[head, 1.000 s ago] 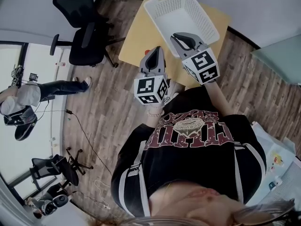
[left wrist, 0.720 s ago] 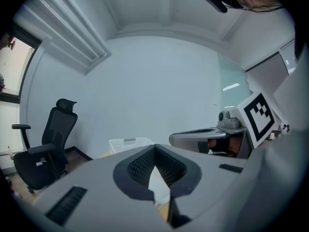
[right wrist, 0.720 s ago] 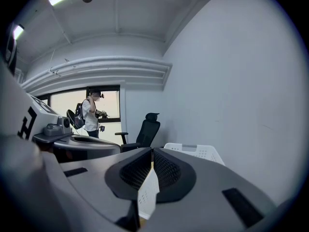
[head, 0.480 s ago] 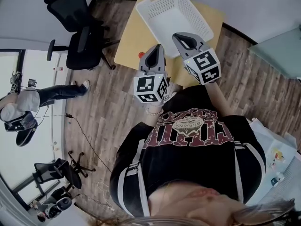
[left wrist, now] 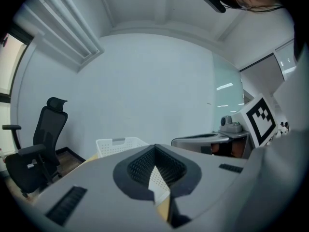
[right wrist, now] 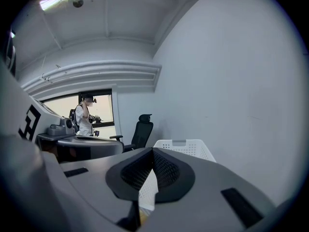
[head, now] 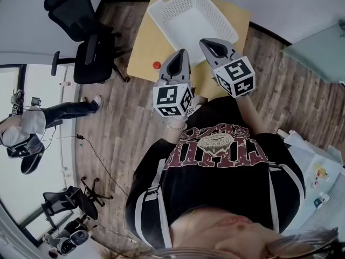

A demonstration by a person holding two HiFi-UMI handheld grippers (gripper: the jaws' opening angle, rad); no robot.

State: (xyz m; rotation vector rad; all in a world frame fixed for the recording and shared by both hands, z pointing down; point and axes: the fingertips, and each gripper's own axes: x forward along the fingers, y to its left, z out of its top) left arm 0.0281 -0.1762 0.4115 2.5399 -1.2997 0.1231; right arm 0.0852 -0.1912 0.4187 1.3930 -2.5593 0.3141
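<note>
left tool (left wrist: 154, 147): jaws together at the tips, nothing clamped; held in the air over the near edge of the bench (head: 144, 50), pointing toward the basket (head: 190, 16).
right tool (right wrist: 153, 150): jaws also together, gripping nothing; just right of the left tool, side by side with it and apart from it. In the head view its tip overlaps the basket's near rim without touching it.
basket: white with mesh walls, standing on the far part of the bench ahead of both tools; only its own white floor shows inside.
bench: yellow top, set against the wall, carrying the basket.
red object (head: 156, 65): small and round, on the bench outside the basket, just left of the left tool's tip.
chair (head: 81, 28): black office chair on the wooden floor (head: 124, 123), left of the bench and well apart from it.
person (head: 24, 128): standing by the window at the far left; also seen in the right gripper view.
</note>
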